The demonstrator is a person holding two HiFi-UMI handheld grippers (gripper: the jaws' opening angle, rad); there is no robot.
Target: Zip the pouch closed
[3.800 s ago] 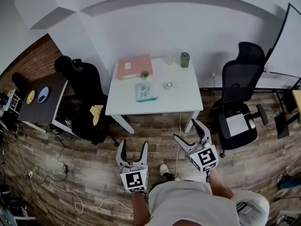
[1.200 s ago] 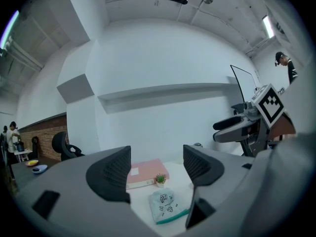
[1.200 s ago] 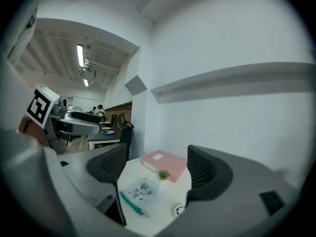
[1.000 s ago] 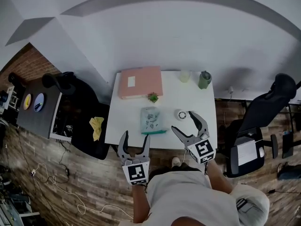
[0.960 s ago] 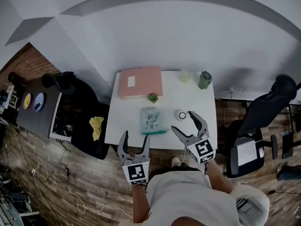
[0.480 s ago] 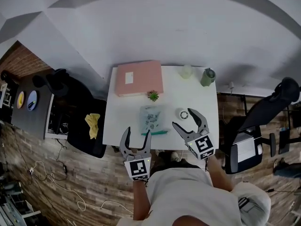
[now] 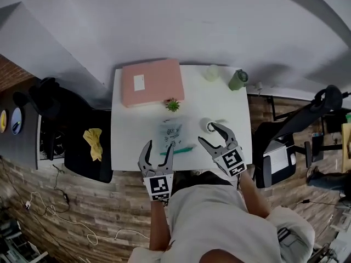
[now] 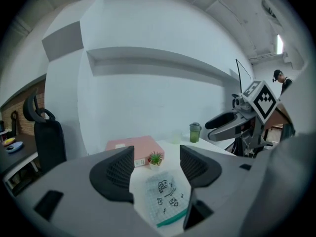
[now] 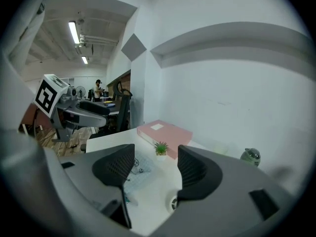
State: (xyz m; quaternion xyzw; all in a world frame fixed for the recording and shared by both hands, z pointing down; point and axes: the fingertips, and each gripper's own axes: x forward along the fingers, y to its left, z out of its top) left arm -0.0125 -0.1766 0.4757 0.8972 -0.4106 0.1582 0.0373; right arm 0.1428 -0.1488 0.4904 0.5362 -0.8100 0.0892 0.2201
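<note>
The pouch is a clear pale-green bag with small black drawings and a teal zip strip along its near edge. It lies flat on the white table, close to the front edge. My left gripper hovers just before the zip's left end with its jaws closing and nothing between them. My right gripper hangs to the right of the pouch, its jaws also closing on nothing. The left gripper view shows the pouch beyond its open jaws. In the right gripper view the pouch lies low and left of the gripper.
A pink box lies at the table's back left, with a small potted plant in front of it. A green cup and a pale cup stand at the back right. A white round roll sits beside the right gripper. Black chairs flank the table.
The person has stepped up to the table. Both grippers have come down and forward to the table's front edge, near the pouch, and their jaws have narrowed a little.
</note>
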